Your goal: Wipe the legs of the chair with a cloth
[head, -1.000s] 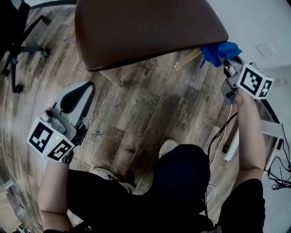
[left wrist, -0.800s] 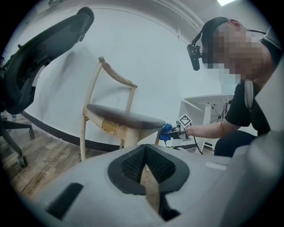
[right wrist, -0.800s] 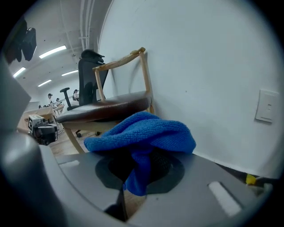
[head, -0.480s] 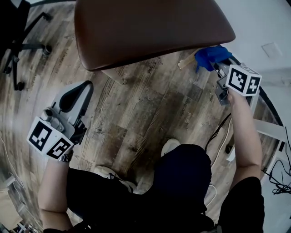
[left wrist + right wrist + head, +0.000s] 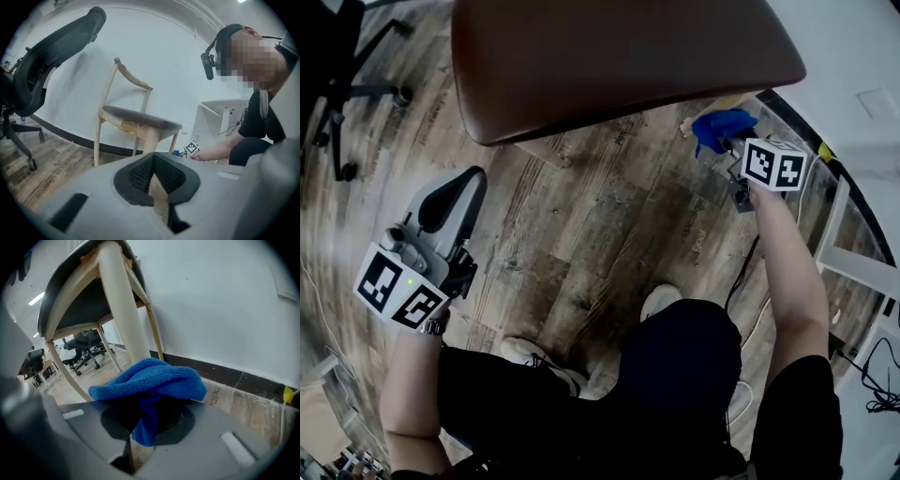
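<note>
My right gripper (image 5: 146, 423) pinched tight on a bunched blue cloth (image 5: 150, 380), pale chair leg (image 5: 123, 319) just beyond it, my left gripper (image 5: 153, 180) closed on nothing, well apart.

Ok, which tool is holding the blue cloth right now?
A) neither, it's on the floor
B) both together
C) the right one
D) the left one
C: the blue cloth is clamped in the right tool, near the chair leg; the left tool holds nothing.
</note>
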The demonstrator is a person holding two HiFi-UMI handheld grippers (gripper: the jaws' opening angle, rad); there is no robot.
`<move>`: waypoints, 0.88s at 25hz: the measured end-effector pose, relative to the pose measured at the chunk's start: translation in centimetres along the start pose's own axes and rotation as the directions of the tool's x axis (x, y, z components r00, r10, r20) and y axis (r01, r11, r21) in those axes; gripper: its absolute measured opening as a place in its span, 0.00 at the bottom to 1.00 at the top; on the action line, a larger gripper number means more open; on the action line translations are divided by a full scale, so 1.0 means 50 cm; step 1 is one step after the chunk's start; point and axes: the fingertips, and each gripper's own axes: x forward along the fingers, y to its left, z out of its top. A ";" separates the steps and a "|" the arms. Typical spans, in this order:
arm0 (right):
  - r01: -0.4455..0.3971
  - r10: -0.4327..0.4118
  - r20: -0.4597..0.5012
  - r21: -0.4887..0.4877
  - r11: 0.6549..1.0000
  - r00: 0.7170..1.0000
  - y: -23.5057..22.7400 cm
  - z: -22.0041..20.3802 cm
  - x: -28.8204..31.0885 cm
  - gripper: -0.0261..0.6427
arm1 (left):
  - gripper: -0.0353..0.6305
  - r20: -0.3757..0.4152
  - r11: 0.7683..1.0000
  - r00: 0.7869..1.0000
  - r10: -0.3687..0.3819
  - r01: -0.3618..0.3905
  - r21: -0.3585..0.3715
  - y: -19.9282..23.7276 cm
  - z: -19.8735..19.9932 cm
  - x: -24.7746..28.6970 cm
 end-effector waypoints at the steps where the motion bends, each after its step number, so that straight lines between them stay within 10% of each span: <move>1: 0.002 -0.002 -0.006 0.001 1.000 1.000 -0.006 -0.015 0.013 0.14 | 0.05 -0.003 1.000 1.000 0.001 -0.001 -0.001 0.001 -0.002 0.000; 22: 0.116 -0.100 -0.106 0.151 0.982 0.989 -0.082 -0.221 0.195 0.14 | 0.05 -0.067 0.996 0.994 0.085 -0.087 -0.025 0.040 -0.037 -0.034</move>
